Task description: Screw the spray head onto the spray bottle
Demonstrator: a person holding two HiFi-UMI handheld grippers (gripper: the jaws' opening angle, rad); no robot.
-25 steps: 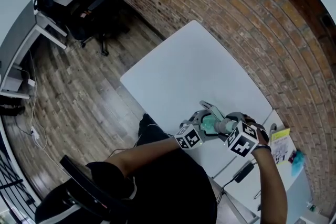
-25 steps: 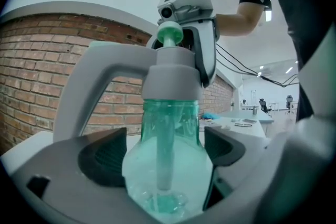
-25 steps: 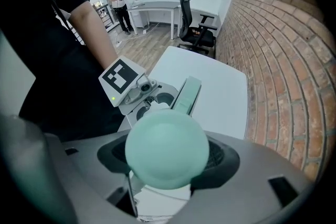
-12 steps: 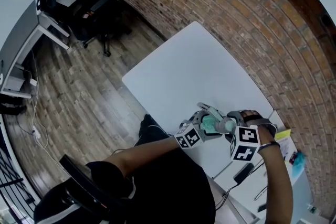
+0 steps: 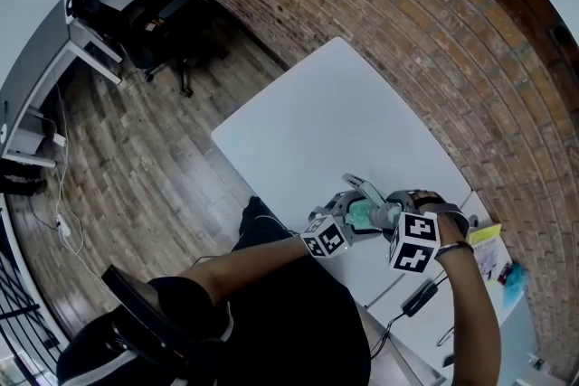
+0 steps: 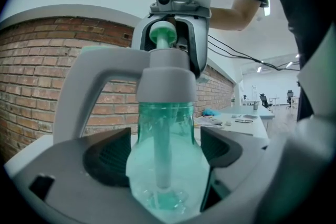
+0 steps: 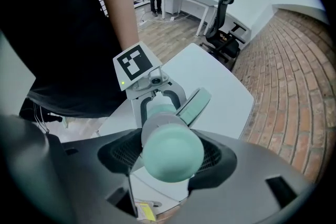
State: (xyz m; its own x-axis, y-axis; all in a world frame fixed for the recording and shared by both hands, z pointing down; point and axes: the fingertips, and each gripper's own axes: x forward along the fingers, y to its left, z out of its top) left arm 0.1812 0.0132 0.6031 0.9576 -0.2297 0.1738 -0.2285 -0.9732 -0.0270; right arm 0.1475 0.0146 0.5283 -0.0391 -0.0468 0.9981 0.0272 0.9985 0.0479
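Translucent green plastic spray bottle (image 6: 165,165) is held upright over the near corner of the white table (image 5: 335,122), clamped in the left gripper (image 6: 167,157), whose jaws have just been closing on it. The grey-and-green spray head (image 7: 172,152), seated on the bottle neck, is gripped from above between the right gripper's (image 7: 173,160) pads.

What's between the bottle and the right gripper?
The spray head: collar on the bottle, top between the fingers of the right gripper. Left gripper view shows it.
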